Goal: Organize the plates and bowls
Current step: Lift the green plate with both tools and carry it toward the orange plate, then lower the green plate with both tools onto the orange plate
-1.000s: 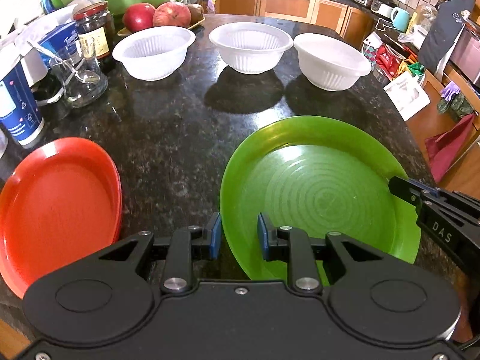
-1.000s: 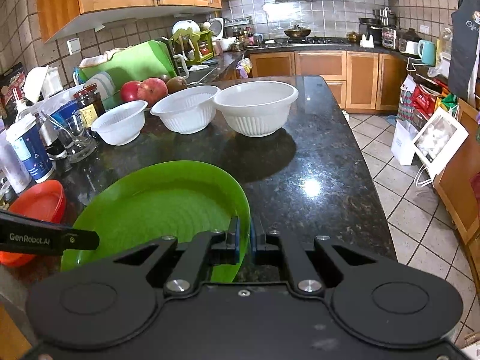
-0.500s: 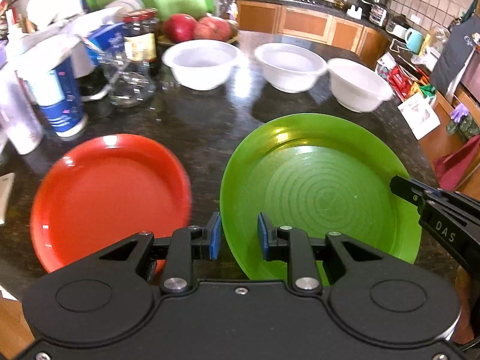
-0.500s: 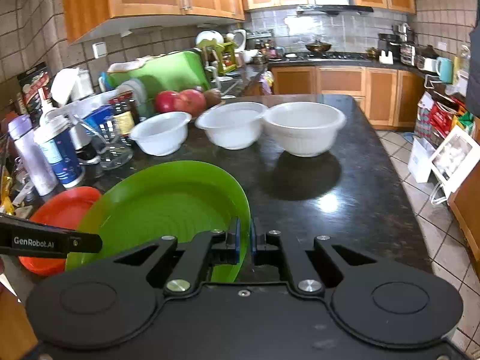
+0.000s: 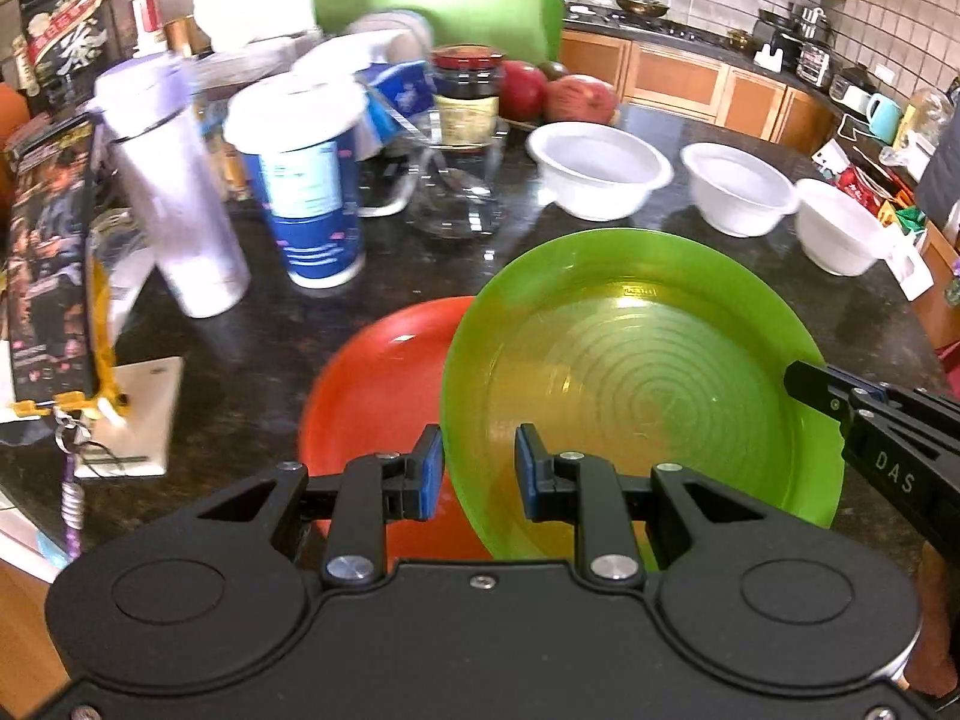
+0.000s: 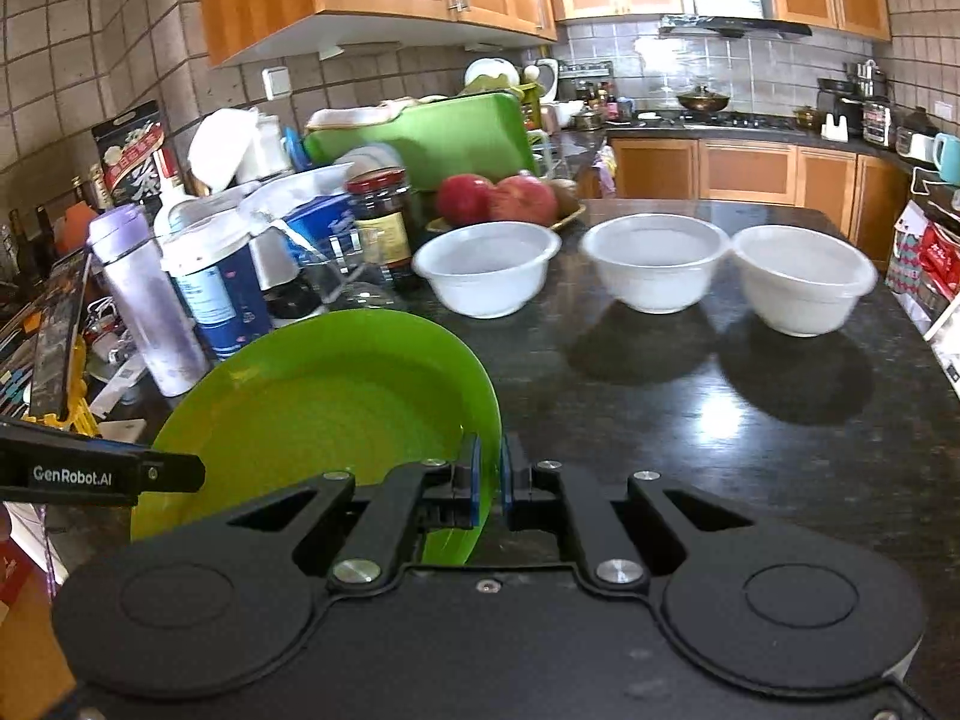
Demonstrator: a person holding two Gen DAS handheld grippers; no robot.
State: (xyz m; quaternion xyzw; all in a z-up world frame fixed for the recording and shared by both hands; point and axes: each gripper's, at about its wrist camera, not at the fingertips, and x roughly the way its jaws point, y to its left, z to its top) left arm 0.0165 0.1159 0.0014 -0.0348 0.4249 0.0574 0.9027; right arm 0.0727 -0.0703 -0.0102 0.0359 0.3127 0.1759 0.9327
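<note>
A large green plate (image 5: 636, 378) hangs above the dark counter and partly covers a red plate (image 5: 384, 384) that lies below it. My right gripper (image 6: 489, 483) is shut on the green plate's (image 6: 324, 396) right rim. My left gripper (image 5: 477, 471) straddles the near left rim with a gap between its blue pads, so it is open. The right gripper's finger (image 5: 840, 396) shows at the plate's far right edge. Three white bowls (image 6: 489, 276) (image 6: 657, 261) (image 6: 801, 276) stand in a row at the back.
Clutter fills the counter's left side: a blue-and-white cup (image 5: 306, 192), a purple tumbler (image 5: 180, 198), a glass pitcher (image 5: 456, 192), a dark jar (image 5: 468, 96), red apples (image 5: 576, 96) and a green board (image 5: 444, 12). The counter edge drops off on the right (image 6: 936, 360).
The green plate, held by both grippers, has moved left and now overlaps the red plate. The left-side clutter has come much closer.
</note>
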